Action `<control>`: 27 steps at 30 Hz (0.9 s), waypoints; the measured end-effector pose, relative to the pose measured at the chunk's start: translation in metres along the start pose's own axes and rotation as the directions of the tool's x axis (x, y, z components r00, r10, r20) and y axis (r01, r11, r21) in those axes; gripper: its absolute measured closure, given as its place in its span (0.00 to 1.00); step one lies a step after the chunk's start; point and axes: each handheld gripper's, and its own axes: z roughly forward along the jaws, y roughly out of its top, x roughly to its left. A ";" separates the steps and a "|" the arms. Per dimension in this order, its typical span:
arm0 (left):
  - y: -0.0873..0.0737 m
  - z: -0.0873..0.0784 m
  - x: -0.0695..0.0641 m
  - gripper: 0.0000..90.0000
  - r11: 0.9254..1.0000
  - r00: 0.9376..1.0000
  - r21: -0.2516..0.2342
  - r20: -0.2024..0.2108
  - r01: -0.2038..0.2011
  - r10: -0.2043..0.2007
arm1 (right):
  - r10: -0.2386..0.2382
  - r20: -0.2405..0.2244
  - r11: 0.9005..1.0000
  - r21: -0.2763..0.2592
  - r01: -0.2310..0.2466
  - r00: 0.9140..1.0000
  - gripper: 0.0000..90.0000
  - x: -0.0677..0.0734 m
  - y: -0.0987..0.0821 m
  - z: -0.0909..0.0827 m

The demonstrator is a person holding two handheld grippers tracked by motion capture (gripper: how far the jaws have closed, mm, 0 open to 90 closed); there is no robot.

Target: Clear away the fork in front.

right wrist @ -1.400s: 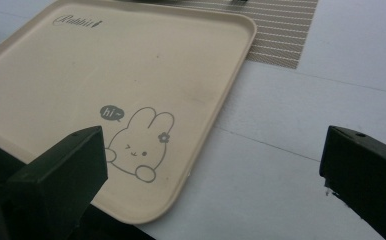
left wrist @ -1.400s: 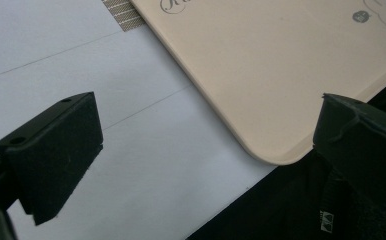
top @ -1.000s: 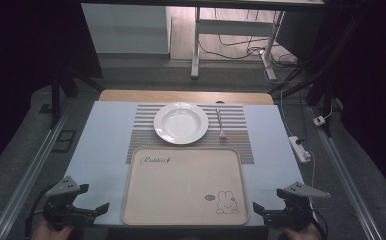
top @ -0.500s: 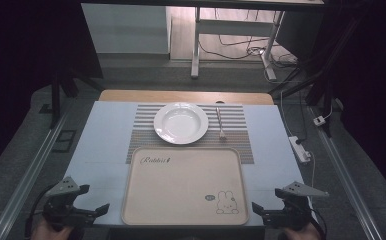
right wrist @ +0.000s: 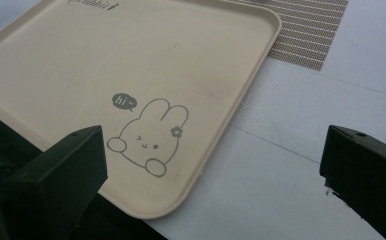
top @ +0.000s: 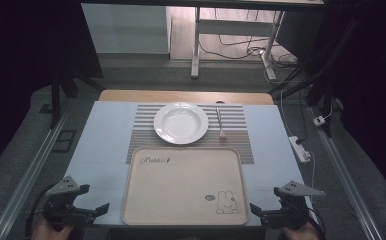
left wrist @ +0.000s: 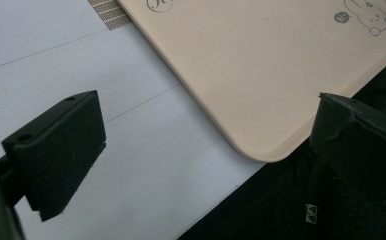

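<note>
Beyond the near edge: a place setting and floor clutter

A white plate [top: 181, 122] sits on a striped placemat [top: 236, 140], a fork [top: 220, 122] lying just to its right on the same mat. The pale blue surface [top: 101, 145] carries them. On the floor at right lie a white power strip [top: 301, 149] and loose cables [top: 241, 50] near a desk frame [top: 197, 45].
</note>
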 end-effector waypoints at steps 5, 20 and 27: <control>0.000 0.001 0.000 0.02 1.000 1.000 0.004 -0.002 -0.005 0.005 | -0.022 0.003 1.000 0.001 0.022 1.000 0.00 0.001 0.002 0.003; 0.000 0.001 0.000 0.02 1.000 1.000 0.008 -0.003 -0.002 0.002 | -0.062 0.010 0.998 -0.001 0.062 0.998 0.00 0.004 0.008 0.015; 0.000 0.001 -0.001 0.02 1.000 1.000 0.009 -0.005 -0.003 0.003 | -0.062 -0.011 0.998 0.020 0.063 0.998 0.00 0.003 0.011 0.023</control>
